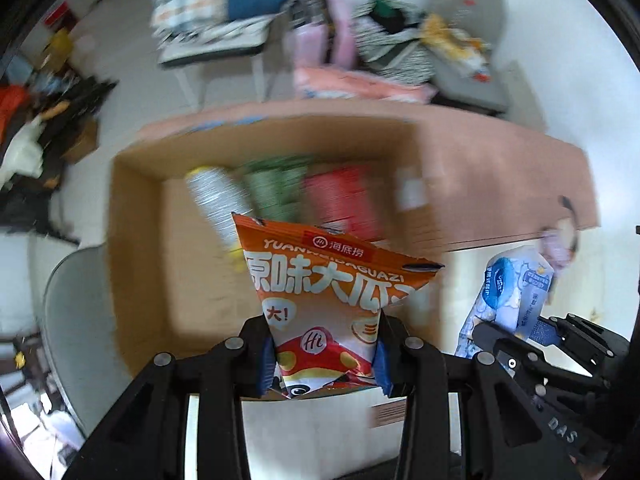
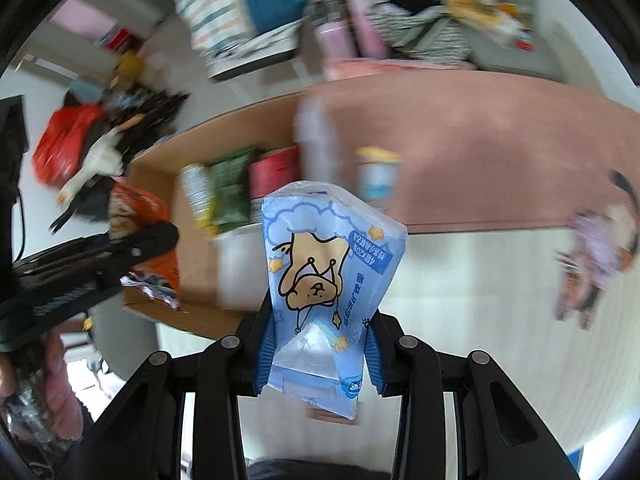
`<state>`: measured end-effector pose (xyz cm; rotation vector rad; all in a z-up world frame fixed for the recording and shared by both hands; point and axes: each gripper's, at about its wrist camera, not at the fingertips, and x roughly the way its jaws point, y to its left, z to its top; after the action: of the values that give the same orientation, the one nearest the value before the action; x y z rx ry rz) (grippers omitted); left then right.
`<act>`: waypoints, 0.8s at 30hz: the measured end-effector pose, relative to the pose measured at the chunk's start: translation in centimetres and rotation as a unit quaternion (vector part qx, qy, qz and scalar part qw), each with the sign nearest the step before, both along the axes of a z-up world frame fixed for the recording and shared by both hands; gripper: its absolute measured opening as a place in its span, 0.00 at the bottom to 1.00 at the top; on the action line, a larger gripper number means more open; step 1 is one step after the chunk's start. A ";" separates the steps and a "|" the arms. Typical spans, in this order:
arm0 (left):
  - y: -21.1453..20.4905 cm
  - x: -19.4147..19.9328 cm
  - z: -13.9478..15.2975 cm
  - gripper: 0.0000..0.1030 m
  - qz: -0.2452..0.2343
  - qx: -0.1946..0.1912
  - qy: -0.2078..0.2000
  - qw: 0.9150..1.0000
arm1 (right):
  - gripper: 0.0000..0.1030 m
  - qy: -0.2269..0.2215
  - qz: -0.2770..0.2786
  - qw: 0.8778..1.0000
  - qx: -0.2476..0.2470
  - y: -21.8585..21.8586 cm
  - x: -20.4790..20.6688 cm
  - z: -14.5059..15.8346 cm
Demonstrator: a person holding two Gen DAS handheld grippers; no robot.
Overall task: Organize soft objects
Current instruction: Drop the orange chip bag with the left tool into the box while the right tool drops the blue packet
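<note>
My left gripper (image 1: 323, 360) is shut on an orange snack bag (image 1: 328, 292) and holds it upright above the near edge of an open cardboard box (image 1: 140, 264). My right gripper (image 2: 318, 354) is shut on a light blue tissue pack (image 2: 324, 264) with a cartoon bear, held over the white table to the right of the box. The tissue pack also shows in the left wrist view (image 1: 508, 296), and the orange bag shows in the right wrist view (image 2: 140, 220). Inside the box lie a silver pack (image 1: 216, 196), a green pack (image 1: 276, 188) and a red pack (image 1: 344, 200).
A pink-brown mat (image 2: 500, 152) covers the table behind the box. A small doll (image 2: 596, 256) lies at the right. A clear bottle (image 2: 316, 140) and a small cup (image 2: 376, 176) stand near the box. Chairs piled with clothes (image 1: 388, 48) stand behind.
</note>
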<state>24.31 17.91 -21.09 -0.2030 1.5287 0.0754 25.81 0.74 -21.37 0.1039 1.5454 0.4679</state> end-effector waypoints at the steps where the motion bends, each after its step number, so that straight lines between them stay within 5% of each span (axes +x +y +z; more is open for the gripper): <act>1: 1.8 -0.5 -0.8 0.34 0.010 -0.004 0.014 1.000 | 0.39 0.012 0.010 1.000 0.005 2.2 -0.3 -0.7; 7: 7.5 -1.5 -5.7 0.34 0.022 -0.003 0.083 0.996 | 0.39 0.065 0.065 0.996 0.010 12.8 -2.2 -4.7; 18: 10.3 -1.4 -12.2 0.35 0.030 -0.044 0.159 0.986 | 0.39 0.090 0.082 0.992 -0.025 18.4 -3.3 -10.8; 24: 10.7 -1.8 -12.7 0.47 0.057 -0.069 0.173 0.981 | 0.61 0.107 0.093 0.989 -0.033 19.5 -3.6 -12.1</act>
<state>22.56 28.61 -33.82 -0.4050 1.8696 0.0989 22.25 20.21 -33.45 -0.0432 1.7884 0.5668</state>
